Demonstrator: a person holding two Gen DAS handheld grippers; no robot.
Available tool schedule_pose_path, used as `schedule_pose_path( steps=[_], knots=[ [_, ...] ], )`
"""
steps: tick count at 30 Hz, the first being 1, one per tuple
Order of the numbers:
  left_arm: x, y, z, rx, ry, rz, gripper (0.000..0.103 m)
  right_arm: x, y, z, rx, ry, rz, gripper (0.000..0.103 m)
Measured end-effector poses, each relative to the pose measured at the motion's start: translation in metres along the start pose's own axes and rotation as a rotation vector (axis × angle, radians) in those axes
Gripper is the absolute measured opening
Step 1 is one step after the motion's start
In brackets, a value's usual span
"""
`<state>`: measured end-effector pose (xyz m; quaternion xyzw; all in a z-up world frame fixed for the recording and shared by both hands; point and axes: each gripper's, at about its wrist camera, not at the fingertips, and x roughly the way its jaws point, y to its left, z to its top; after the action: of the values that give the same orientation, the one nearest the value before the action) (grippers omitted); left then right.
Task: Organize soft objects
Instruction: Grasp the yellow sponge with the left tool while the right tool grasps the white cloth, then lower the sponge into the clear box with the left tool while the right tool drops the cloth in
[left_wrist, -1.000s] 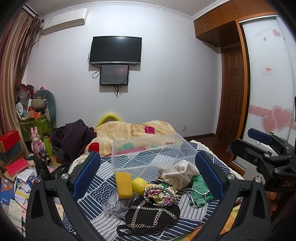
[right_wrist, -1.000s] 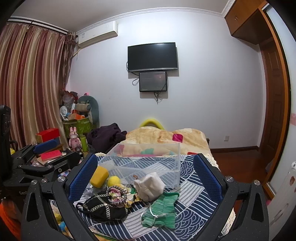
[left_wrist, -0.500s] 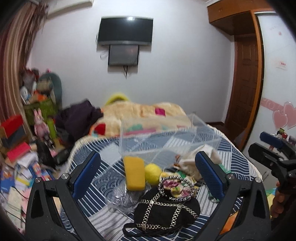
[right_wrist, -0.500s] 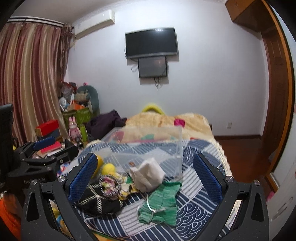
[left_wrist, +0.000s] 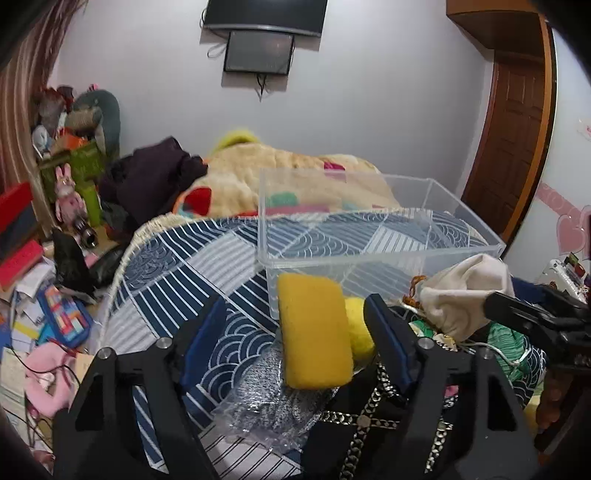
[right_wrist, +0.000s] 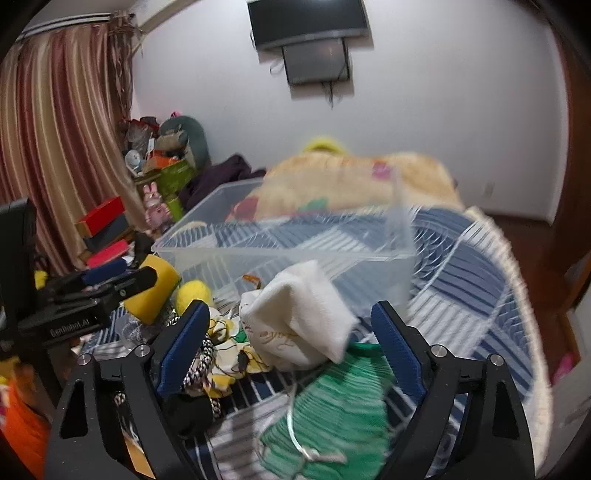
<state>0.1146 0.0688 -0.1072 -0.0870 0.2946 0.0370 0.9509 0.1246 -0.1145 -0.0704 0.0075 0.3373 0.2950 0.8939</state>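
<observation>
A clear plastic bin (left_wrist: 373, 236) stands empty on the blue patterned bedspread (left_wrist: 177, 273). In front of it lie a yellow sponge (left_wrist: 314, 332), a yellow ball (left_wrist: 360, 332), a cream cloth pouch (left_wrist: 461, 295), a green knit item (right_wrist: 332, 402) and a black chain-strap bag (left_wrist: 362, 432). My left gripper (left_wrist: 295, 336) is open with the sponge between its blue pads, not touching. My right gripper (right_wrist: 291, 343) is open around the cream pouch (right_wrist: 306, 325), not closed on it. The bin also shows in the right wrist view (right_wrist: 288, 243).
A clear crinkled plastic bag (left_wrist: 266, 402) lies under the sponge. A beige blanket (left_wrist: 280, 173) and dark clothes (left_wrist: 155, 181) lie behind the bin. The floor at the left is cluttered with books and boxes (left_wrist: 22, 236). A wooden door (left_wrist: 513, 140) stands at the right.
Both grippers moved forward and down toward the pile. The left now frames the sponge, the right frames the cream pouch. Both stay open.
</observation>
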Motion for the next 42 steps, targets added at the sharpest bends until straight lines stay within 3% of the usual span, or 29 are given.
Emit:
schedule_pose_path(
  steps=[2, 5, 9, 18, 28, 36, 42],
  knots=[
    [0.007, 0.003, -0.003, -0.011, 0.011, 0.003, 0.074, 0.009, -0.002, -0.001, 0.011, 0.033, 0.005, 0.070],
    [0.013, 0.003, -0.007, -0.015, 0.026, -0.003, 0.061, 0.019, -0.005, -0.006, 0.018, 0.074, -0.004, 0.044],
    [0.015, 0.001, -0.012, -0.009, 0.045, -0.042, 0.038, 0.008, -0.006, -0.011, 0.017, 0.049, 0.007, 0.022],
    [-0.020, -0.010, -0.005, 0.031, -0.025, -0.055, 0.036, -0.039, 0.002, -0.009, -0.019, -0.052, 0.009, 0.022],
    [-0.052, -0.014, 0.027, 0.045, -0.129, -0.087, 0.036, -0.076, 0.004, 0.023, -0.052, -0.200, 0.004, 0.022],
    [-0.044, -0.017, 0.059, 0.065, -0.164, -0.105, 0.037, -0.079, 0.008, 0.058, -0.085, -0.295, -0.035, 0.022],
    [-0.017, -0.019, 0.077, 0.060, -0.110, -0.146, 0.037, -0.065, 0.010, 0.084, -0.110, -0.322, -0.057, 0.022]
  ],
)
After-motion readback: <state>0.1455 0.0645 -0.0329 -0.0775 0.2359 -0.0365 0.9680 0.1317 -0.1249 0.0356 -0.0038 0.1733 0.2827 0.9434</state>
